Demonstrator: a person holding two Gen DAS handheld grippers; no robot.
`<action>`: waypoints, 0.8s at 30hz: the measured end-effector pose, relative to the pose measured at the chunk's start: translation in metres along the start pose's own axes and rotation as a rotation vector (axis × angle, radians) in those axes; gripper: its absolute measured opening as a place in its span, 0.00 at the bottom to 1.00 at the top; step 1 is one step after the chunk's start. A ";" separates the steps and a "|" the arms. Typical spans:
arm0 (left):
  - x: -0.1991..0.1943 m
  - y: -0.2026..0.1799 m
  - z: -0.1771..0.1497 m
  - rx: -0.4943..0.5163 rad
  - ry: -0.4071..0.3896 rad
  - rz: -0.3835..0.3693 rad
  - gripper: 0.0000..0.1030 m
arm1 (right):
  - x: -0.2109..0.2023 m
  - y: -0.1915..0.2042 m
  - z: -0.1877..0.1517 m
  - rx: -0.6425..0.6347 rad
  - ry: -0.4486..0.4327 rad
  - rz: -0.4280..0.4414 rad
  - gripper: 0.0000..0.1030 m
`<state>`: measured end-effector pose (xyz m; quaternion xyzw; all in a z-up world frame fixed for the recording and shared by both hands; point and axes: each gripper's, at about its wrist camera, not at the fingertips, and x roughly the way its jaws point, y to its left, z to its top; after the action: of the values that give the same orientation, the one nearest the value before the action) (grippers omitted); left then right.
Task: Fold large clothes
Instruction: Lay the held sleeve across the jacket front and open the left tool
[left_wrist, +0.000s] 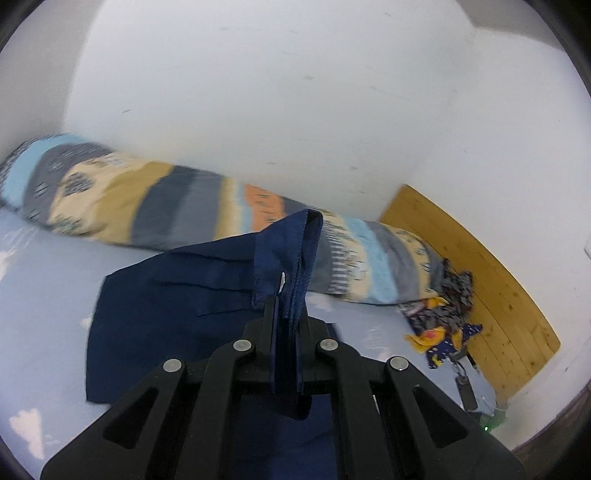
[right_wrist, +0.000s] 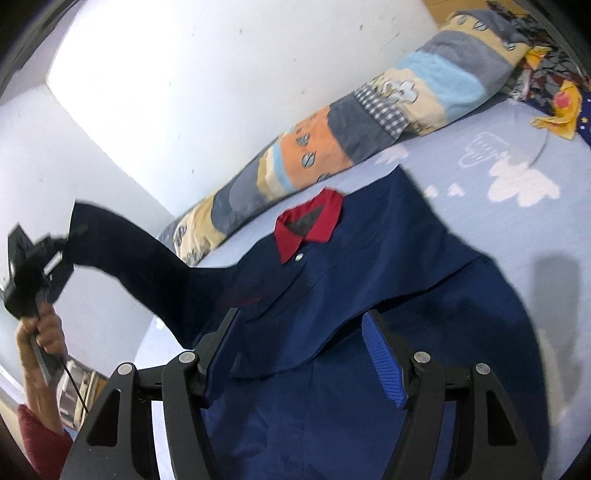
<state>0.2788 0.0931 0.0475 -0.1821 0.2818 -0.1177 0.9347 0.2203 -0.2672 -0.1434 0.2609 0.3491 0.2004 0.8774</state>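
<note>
Two grippers: you hold one in each hand, over a navy shirt (right_wrist: 369, 258) spread on a pale blue bed (right_wrist: 517, 229).
Shirt: it lies flat, front up, with its red collar (right_wrist: 314, 225) towards the striped bolster (right_wrist: 369, 110) along the wall; its body runs from the collar back towards you.
Sleeve: one sleeve (right_wrist: 147, 258) is lifted off the bed, stretching from the shoulder beside the collar out and up, away from the shirt body.
Left gripper (left_wrist: 288, 306): its jaws are closed tight on the sleeve's cuff end, and the cloth stands up between them.
Left hand (right_wrist: 40, 332): raised well out to the side of the collar, tilted slightly downward.
Right gripper (right_wrist: 306, 347): its jaws stand wide and grip nothing; the shirt's lower front lies under the gap, and I cannot tell if the tips touch it.
Key relation: the sleeve's long axis points away from the collar, so folding it probably means carrying the cuff back across the body; your left hand already has it.
</note>
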 end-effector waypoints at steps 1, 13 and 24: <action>0.012 -0.013 0.000 0.012 0.016 -0.015 0.05 | -0.005 -0.004 0.003 0.008 -0.011 -0.002 0.67; 0.188 -0.139 -0.127 0.066 0.319 -0.086 0.05 | -0.054 -0.060 0.025 0.137 -0.110 -0.024 0.67; 0.216 -0.137 -0.205 0.175 0.415 -0.032 0.48 | -0.061 -0.068 0.028 0.149 -0.127 -0.020 0.67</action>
<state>0.3215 -0.1571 -0.1598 -0.0764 0.4537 -0.1913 0.8670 0.2104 -0.3625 -0.1357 0.3342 0.3094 0.1480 0.8779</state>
